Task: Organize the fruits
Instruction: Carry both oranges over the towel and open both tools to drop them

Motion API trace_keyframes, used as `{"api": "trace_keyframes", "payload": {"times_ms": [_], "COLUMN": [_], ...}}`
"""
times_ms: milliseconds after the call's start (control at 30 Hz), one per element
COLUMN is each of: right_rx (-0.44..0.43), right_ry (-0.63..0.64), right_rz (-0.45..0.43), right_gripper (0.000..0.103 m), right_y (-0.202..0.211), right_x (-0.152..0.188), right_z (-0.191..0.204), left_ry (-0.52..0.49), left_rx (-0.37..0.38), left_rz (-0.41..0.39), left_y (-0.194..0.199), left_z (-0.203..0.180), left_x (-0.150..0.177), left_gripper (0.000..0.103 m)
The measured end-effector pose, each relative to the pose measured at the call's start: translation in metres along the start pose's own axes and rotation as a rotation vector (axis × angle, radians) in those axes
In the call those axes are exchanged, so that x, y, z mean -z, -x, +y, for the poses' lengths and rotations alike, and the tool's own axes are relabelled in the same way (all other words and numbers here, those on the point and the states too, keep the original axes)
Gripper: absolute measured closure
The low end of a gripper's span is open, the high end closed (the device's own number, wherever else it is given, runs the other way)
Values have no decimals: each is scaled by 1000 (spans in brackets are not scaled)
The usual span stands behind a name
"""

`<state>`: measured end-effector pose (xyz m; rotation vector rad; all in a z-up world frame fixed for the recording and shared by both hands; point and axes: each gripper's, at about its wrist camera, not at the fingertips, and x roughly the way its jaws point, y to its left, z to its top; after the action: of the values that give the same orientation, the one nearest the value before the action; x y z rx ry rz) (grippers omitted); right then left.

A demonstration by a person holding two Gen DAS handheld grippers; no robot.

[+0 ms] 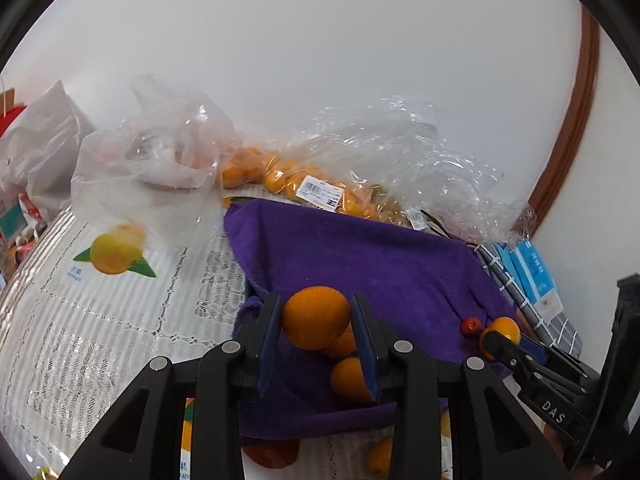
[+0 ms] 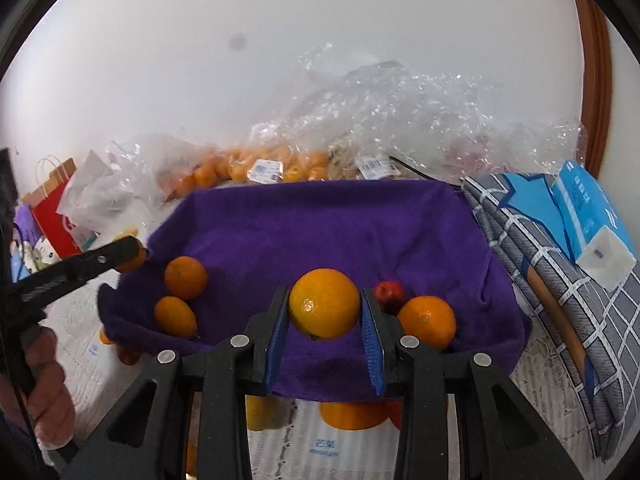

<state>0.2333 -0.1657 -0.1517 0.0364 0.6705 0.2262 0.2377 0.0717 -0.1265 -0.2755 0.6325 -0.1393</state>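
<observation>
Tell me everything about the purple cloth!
The purple cloth looks like a soft, fuzzy towel, deep violet all over. It is spread out and rumpled, raised at the back and sides so it dips like a shallow nest. It lies on a white lace-patterned table cover, with its front edge hanging over printed fruit pictures. Three loose oranges and a small red fruit rest on it. Clear plastic bags of fruit sit just behind it.

Fruit under the purple towel's [image 2: 320, 216] near edge was half hidden by the towel and the black gripper frame. Bagged oranges [image 1: 280, 178] at the counter's far edge blurred behind crinkled clear plastic [image 2: 400, 120]; their label [image 1: 320, 192] was unreadable.
</observation>
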Motion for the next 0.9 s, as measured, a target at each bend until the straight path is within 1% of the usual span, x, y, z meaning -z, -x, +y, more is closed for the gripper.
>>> {"api": "trace_keyframes", "payload": {"times_ms": [67,167,333,500,900], "right_rx": [-11,-16,-26,-17,-10], "right_ry": [-14,-31,-49,-38,-10], "right_rz": [9,17,41,50,62], "right_gripper": [68,68,68,68,68], "right_y": [-2,-5,-11,-14,-18], "right_x": [1,2,4,7,9], "right_z": [-2,-5,-6,-4,1], "left_ry": [-11,8,26,40,9], "left_rx": [-10,7,3,6,-3], "left_rz": [8,34,39,56,85], "left_y": [-3,-7,-9,-12,-20], "left_z": [-2,0,6,10,3], "left_x": [2,3,2,2,5], "left_gripper": [69,69,69,69,69]}}
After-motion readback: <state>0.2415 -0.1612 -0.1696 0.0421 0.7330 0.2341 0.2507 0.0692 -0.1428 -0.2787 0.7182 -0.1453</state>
